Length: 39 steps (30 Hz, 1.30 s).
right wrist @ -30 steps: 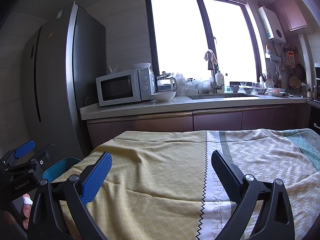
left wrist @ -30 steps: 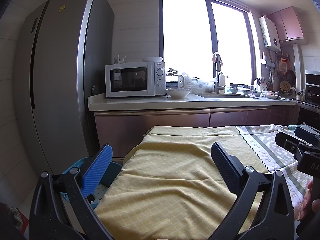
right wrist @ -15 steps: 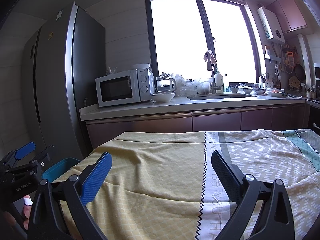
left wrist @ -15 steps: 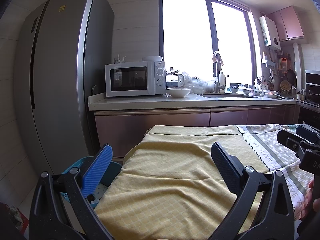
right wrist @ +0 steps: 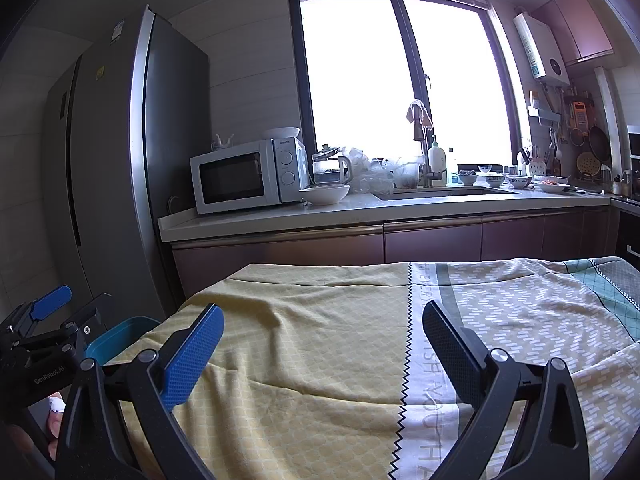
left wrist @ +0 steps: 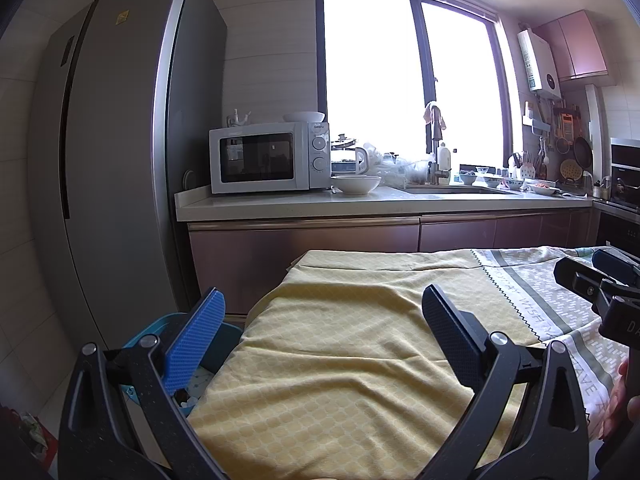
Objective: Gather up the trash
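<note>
both grippers, left and right, jaws spread, holding nothing; no trash on the cloth, so check the bin at 9 o'clock first

The right gripper hangs wide apart over a yellow tablecloth. The left gripper is at far left beside a blue bin. A white microwave sits on the far counter.
</note>
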Motion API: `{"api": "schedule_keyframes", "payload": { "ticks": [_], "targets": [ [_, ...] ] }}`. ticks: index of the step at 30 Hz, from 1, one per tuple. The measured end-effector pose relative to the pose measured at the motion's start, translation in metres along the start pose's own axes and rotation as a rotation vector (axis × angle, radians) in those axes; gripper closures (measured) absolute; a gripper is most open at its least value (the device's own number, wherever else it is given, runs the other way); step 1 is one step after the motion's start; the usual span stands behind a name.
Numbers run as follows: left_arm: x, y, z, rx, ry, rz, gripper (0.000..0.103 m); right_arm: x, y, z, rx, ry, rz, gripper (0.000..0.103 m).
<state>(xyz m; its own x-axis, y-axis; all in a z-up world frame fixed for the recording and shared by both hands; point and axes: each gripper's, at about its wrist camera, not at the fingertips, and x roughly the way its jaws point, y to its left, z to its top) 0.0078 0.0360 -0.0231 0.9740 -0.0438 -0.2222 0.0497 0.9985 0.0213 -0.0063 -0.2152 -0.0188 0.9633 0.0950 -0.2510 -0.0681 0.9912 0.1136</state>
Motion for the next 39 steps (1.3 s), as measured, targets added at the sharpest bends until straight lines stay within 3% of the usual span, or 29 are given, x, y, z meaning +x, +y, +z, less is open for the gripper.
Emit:
{"api": "schedule_keyframes", "payload": {
  "ticks": [39],
  "targets": [
    [0.0062,-0.004,-0.0014,0.001,0.003,0.004,0.006,0.002,-0.0041,0.002,0.002,0.004,-0.007,0.007]
  ]
}}
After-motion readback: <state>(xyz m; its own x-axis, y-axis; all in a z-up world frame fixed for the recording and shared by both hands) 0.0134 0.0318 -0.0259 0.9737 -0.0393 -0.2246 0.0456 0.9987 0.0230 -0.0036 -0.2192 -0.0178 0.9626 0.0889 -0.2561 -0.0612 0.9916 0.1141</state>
